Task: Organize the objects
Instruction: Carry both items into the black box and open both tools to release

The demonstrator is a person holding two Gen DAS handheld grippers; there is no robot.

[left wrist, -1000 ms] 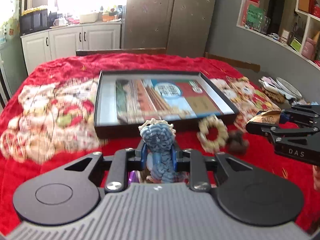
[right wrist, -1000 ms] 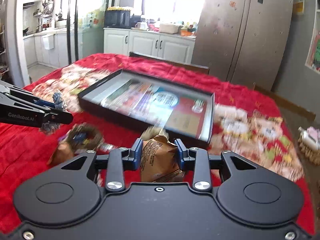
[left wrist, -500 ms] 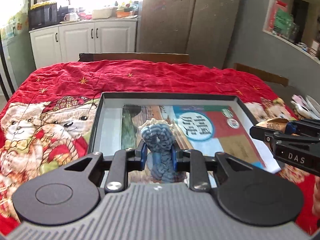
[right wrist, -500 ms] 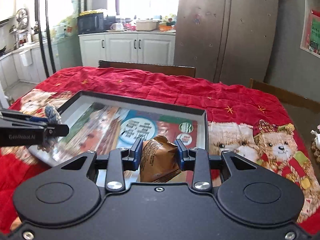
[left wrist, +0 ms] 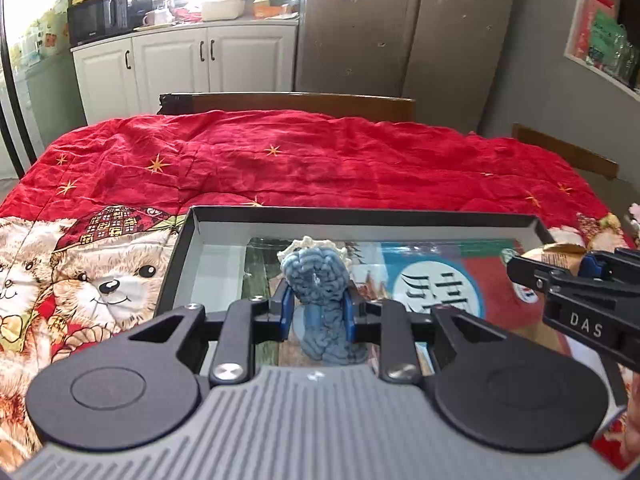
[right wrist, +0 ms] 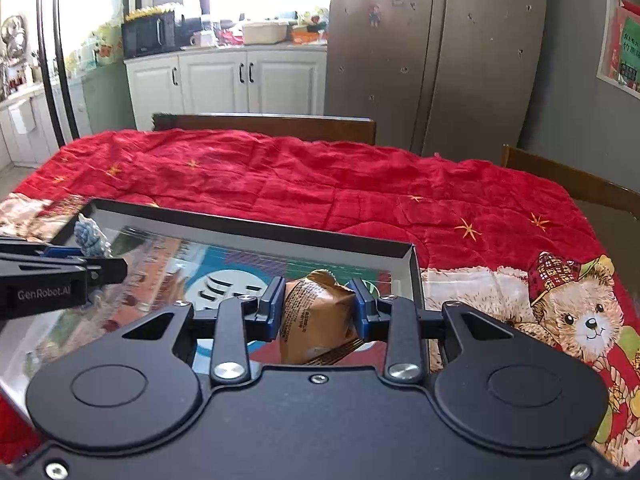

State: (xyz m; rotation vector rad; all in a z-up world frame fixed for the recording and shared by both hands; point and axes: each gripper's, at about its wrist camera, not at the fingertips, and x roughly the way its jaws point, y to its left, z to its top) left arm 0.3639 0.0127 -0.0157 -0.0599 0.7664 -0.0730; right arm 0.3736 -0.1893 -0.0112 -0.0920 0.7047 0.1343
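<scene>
The soft, light blue knitted toy (left wrist: 316, 296) is pinched mid-body by the closed left gripper (left wrist: 316, 312); the crinkly brown snack packet (right wrist: 316, 312), probably crushable, is clamped by the right gripper (right wrist: 316, 308) above the shallow black tray (right wrist: 256, 232).

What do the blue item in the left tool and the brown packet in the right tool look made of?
Blue item: looks like knitted or crocheted yarn, matte, with looped strands and a cream frilled edge. It sits clamped in the left tool.
Brown packet: looks like thin plastic or foil wrapper, slightly glossy, creased and printed, pinched in the right tool.
</scene>
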